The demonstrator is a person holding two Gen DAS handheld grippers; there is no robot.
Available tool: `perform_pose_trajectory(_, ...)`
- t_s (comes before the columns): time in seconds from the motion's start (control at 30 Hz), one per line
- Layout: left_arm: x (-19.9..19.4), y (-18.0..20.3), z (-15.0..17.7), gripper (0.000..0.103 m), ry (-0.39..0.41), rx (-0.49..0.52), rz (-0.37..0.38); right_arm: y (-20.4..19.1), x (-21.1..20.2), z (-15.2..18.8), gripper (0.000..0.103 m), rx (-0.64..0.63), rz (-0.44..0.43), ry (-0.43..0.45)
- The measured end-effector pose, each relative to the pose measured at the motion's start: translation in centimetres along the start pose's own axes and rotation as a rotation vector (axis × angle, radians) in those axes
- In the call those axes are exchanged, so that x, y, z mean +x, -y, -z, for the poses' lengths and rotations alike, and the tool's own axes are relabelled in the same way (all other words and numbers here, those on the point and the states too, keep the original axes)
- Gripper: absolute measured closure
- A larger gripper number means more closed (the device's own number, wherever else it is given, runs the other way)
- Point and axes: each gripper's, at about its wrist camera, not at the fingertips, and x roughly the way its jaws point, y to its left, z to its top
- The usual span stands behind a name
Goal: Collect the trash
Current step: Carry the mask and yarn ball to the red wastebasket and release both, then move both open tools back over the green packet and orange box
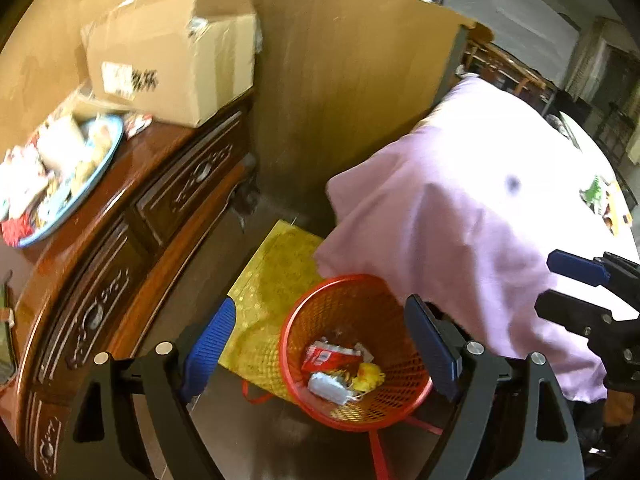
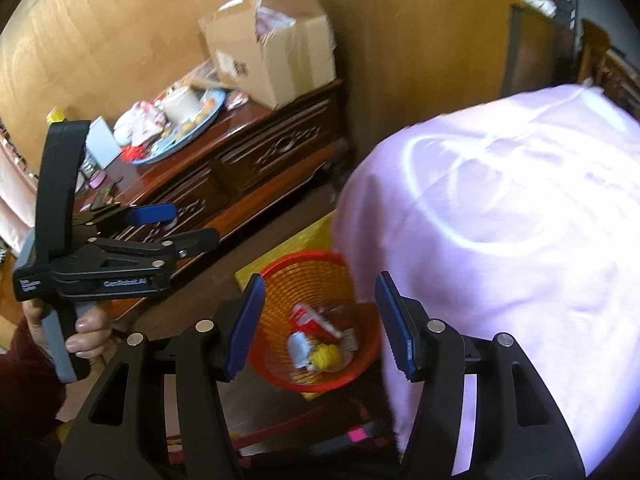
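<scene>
Both claws hang over the red bin [image 1: 356, 354], each with its blue pads spread wide and nothing between them. The left claw [image 1: 320, 350] has the bin straight ahead, framed between its fingers; the right claw [image 2: 320, 326] sees it the same way, a little beyond its tips. Inside the bin lies the trash [image 1: 344, 376] — a red wrapper, a white packet and a yellow crumpled piece, all at the bottom. A yellow bag [image 1: 276, 280] lies under and behind the bin. To the left of both claws runs a carved wood cabinet [image 1: 132, 220], bearing a blue plate [image 1: 96, 172] heaped with wrappers and an open box [image 1: 172, 64]. To their right, a lilac cloth [image 1: 452, 208] drapes down just beside the bin's rim.
</scene>
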Motion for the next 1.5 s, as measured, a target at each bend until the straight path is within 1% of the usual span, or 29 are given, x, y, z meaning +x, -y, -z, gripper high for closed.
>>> perform_pose_trajectory(0.1, -1.2, 2.4, -0.4, 0.017, 0.029, 0.053, 0.004, 1.2, -2.2, 0.5, 0.046, 0.015, 0.042, 0.046)
perform_pose_trajectory(0.17, -1.9, 4.1, -0.6, 0.017, 0.045, 0.088, 0.006, 2.1, -3.7, 0.9, 0.043, 0.024, 0.078, 0.081)
perform_pose_trajectory(0.33, -3.6, 9.5, -0.8, 0.014, 0.078, 0.196, 0.011, 4.7, -7.7, 2.5, 0.039, 0.056, 0.162, 0.163)
perform_pose_trajectory(0.43, -4.2, 12.9, -0.7, 0.013, 0.09, 0.258, 0.019, 6.2, -9.5, 3.5, 0.038, 0.077, 0.202, 0.196)
perform_pose_trajectory(0.53, -4.3, 15.9, -0.6, 0.013, 0.092, 0.308, 0.031, 8.6, -11.5, 4.9, 0.036, 0.113, 0.249, 0.232)
perform_pose_trajectory(0.7, -4.0, 21.7, -0.8, 0.013, 0.091, 0.375, 0.075, 12.3, -13.7, 7.0, 0.03, 0.167, 0.319, 0.274)
perform_pose_trajectory(0.77, -3.6, 24.3, -1.0, 0.013, 0.087, 0.398, 0.093, 13.9, -14.4, 7.7, 0.026, 0.196, 0.349, 0.289)
perform_pose_trajectory(0.9, -2.5, 29.0, -1.4, 0.013, 0.073, 0.444, 0.121, 17.7, -15.8, 9.3, 0.02, 0.27, 0.415, 0.309)
perform_pose_trajectory(1.03, -0.8, 32.9, -2.2, 0.013, 0.057, 0.481, 0.143, 21.5, -17.1, 11.0, 0.013, 0.331, 0.5, 0.322)
perform_pose_trajectory(1.07, -0.3, 34.0, -2.4, 0.013, 0.05, 0.489, 0.149, 23.1, -17.6, 11.7, 0.011, 0.361, 0.526, 0.327)
perform_pose_trajectory(1.27, 2.4, 39.2, -3.9, 0.013, 0.038, 0.514, 0.191, 30.5, -19.5, 14.6, 0.01, 0.535, 0.587, 0.332)
perform_pose_trajectory(1.47, 5.4, 42.8, -6.1, 0.013, 0.009, 0.491, 0.228, 35.4, -20.0, 16.5, 0.01, 0.614, 0.659, 0.316)
perform_pose_trajectory(1.5, 5.7, 43.2, -6.4, 0.013, 0.008, 0.492, 0.229, 35.6, -20.0, 16.6, 0.01, 0.62, 0.667, 0.313)
